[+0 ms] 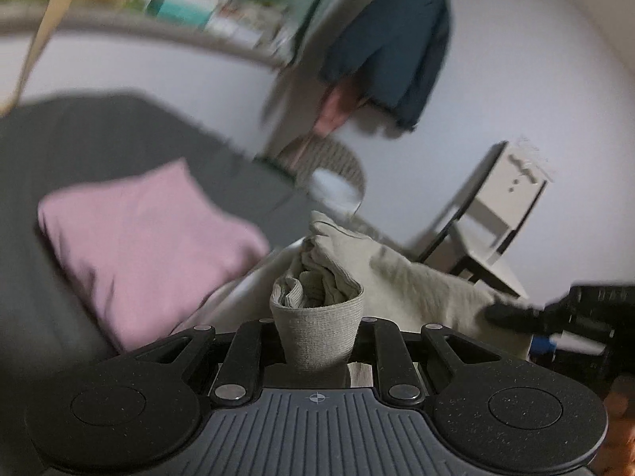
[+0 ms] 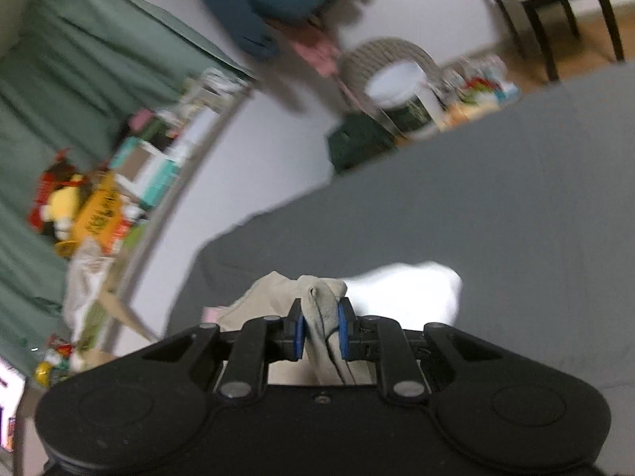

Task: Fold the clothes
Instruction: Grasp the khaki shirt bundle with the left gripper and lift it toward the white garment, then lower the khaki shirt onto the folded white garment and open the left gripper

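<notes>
A pink cushion [image 1: 139, 246] lies on the dark grey bed cover [image 2: 496, 198]. A dark blue garment [image 1: 393, 39] hangs against the white wall, with a woven basket [image 2: 391, 63] below it and a pale stool with dark legs [image 1: 492, 214] nearby. Green curtain [image 2: 59, 91] behind cluttered shelving [image 2: 131, 174].

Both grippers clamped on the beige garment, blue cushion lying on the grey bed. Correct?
Not quite: the cushion is pink, not blue, as the left wrist view shows. The rest holds: left gripper and right gripper both grip the beige garment over the grey bed.
</notes>
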Motion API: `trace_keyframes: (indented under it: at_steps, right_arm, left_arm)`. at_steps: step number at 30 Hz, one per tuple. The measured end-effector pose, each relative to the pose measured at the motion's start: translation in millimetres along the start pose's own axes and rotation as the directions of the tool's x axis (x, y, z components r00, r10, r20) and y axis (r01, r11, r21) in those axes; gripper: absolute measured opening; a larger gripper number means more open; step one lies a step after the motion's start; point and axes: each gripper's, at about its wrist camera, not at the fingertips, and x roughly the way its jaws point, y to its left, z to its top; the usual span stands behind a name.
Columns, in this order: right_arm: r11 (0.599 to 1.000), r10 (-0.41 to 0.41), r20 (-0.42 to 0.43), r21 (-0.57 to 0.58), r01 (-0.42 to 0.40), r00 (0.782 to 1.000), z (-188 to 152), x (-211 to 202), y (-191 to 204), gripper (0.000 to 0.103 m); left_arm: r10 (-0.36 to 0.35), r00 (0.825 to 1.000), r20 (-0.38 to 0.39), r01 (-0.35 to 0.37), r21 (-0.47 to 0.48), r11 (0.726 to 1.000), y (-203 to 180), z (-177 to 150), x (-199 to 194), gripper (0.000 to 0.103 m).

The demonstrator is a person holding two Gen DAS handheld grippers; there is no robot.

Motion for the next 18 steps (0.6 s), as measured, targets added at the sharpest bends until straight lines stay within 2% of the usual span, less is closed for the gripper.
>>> trace_keyframes:
  at_steps: [4, 9, 11, 12, 14, 15, 17, 18]
  right_arm:
    - [1.0, -0.012, 0.012, 0.024, 0.012, 1.0, -8.9, 14.5, -22.8, 0.017]
    - [0.996, 0.032, 0.007, 0.079, -0.032, 0.999, -9.7, 20.4, -45.5, 0.018]
    - [0.997, 0.041, 0.011, 0.072, -0.042, 0.999, -7.5, 17.9, -45.4, 0.022]
    - [0.998, 0.035, 0.025, 0.053, -0.036, 0.999, -8.5, 12.4, -43.1, 0.028]
    - [1.0, -0.001, 0.071, 0.011, 0.0, 0.997, -4.2, 4.5, -37.5, 0.042]
    - [1.0, -0.02, 0.098, -0.012, 0.022, 0.995, -4.4, -1.7, -34.7, 0.043]
    - [0.998, 0.018, 0.115, -0.054, -0.012, 0.993, -6.9, -15.5, -32.2, 0.043]
    - [0.997, 0.049, 0.127, -0.06, -0.042, 0.991, -11.1, -24.1, -30.4, 0.043]
  left_arm:
    - [-0.051, 0.999, 0.004, 0.052, -0.042, 0.998, 21.8, -13.4, 10.2, 0.022]
    - [-0.149, 0.989, -0.001, 0.148, -0.139, 0.979, 42.7, -20.8, 13.3, 0.026]
    - [-0.154, 0.988, 0.002, 0.153, -0.167, 0.974, 47.3, -23.3, 7.7, 0.029]
    - [-0.132, 0.991, 0.008, 0.132, -0.174, 0.976, 47.7, -24.0, 2.7, 0.03]
    - [-0.071, 0.997, 0.023, 0.074, -0.183, 0.98, 47.9, -25.5, -7.8, 0.041]
    - [-0.033, 0.999, 0.038, 0.039, -0.172, 0.984, 44.2, -25.3, -13.4, 0.044]
    - [0.041, 0.996, 0.081, -0.029, -0.138, 0.99, 34.1, -24.2, -25.2, 0.063]
    - [0.059, 0.992, 0.111, -0.046, -0.117, 0.992, 27.9, -24.4, -31.6, 0.068]
